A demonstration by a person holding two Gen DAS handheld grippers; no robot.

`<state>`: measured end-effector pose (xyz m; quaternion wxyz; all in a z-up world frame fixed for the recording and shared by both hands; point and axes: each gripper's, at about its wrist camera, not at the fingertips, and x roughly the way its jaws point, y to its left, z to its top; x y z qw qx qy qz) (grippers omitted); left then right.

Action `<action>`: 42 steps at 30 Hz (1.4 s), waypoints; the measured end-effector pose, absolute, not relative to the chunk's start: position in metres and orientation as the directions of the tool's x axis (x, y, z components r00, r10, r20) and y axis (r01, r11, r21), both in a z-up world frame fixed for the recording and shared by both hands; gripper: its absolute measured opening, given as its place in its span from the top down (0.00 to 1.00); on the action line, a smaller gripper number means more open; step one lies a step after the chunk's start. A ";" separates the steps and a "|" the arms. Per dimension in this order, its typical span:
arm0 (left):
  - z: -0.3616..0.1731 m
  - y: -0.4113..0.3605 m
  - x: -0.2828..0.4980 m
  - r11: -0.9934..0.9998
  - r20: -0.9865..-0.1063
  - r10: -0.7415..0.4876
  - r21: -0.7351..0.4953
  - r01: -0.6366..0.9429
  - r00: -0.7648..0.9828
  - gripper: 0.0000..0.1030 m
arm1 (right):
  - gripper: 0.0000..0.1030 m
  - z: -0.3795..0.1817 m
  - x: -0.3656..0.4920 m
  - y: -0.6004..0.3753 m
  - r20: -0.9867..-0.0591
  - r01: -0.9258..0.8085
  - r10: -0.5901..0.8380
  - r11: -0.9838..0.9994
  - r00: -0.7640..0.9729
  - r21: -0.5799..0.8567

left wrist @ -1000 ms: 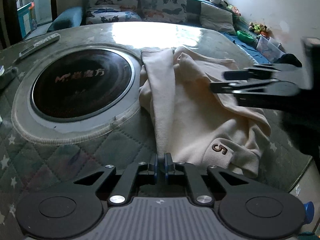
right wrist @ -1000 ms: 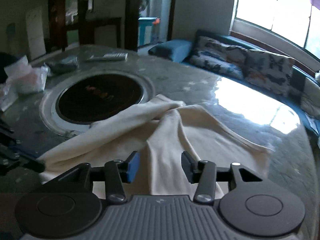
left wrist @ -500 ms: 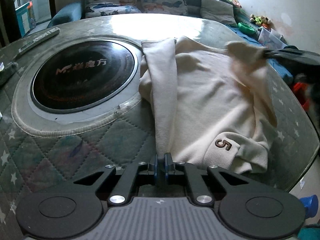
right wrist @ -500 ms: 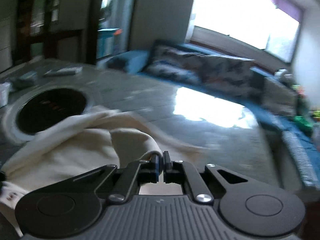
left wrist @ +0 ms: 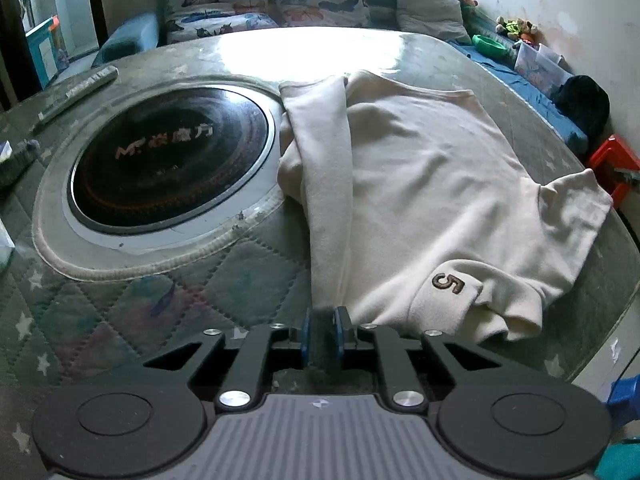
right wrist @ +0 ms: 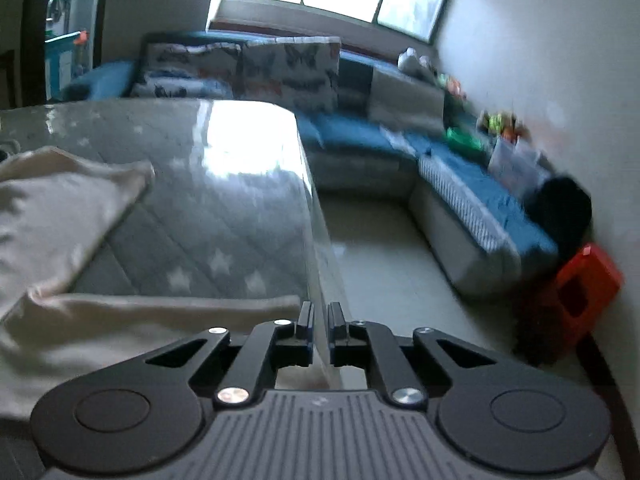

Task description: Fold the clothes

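Cream long-sleeved sweatshirt point(left wrist: 420, 184) spread on quilted star-patterned counter point(left wrist: 160, 300), sleeve folded toward 6 o'clock, there between slightly parted left gripper point(left wrist: 325, 330) fingers; right gripper point(right wrist: 318, 330) narrowly parted, empty.

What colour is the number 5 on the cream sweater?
Dark brown number 5 on the cream sweater, clearest in the left wrist view.

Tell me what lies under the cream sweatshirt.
The cream sweatshirt lies on the quilted star-print table cover; its left edge laps the clear rim around the round black cooktop. Anything beneath the cloth is hidden.
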<state>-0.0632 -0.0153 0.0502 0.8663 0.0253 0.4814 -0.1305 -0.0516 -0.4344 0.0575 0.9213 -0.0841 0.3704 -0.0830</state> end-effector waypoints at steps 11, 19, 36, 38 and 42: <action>0.088 -0.036 -0.076 0.941 -0.760 -0.264 -0.066 0.333 0.594 0.72 | 0.75 0.046 -0.055 -0.402 -0.698 -0.094 0.006 0.992 0.716 -0.087; 0.061 -0.098 -0.066 0.867 -0.774 -0.400 -0.146 0.476 0.490 0.72 | 0.66 0.025 -0.048 -0.400 -0.724 -0.072 0.013 0.996 0.690 -0.051; 0.046 -0.152 -0.058 0.769 -0.757 -0.524 -0.223 0.599 0.390 0.70 | 0.64 0.041 -0.071 -0.425 -0.725 0.005 -0.070 0.996 0.685 -0.092; 0.055 -0.139 -0.045 0.810 -0.749 -0.488 -0.197 0.552 0.449 0.69 | 0.64 0.051 -0.071 -0.412 -0.709 -0.052 -0.002 0.997 0.706 -0.055; 0.071 -0.110 -0.011 0.902 -0.736 -0.369 -0.139 0.408 0.567 0.59 | 0.64 0.063 -0.065 -0.376 -0.684 -0.186 0.126 0.982 0.719 -0.015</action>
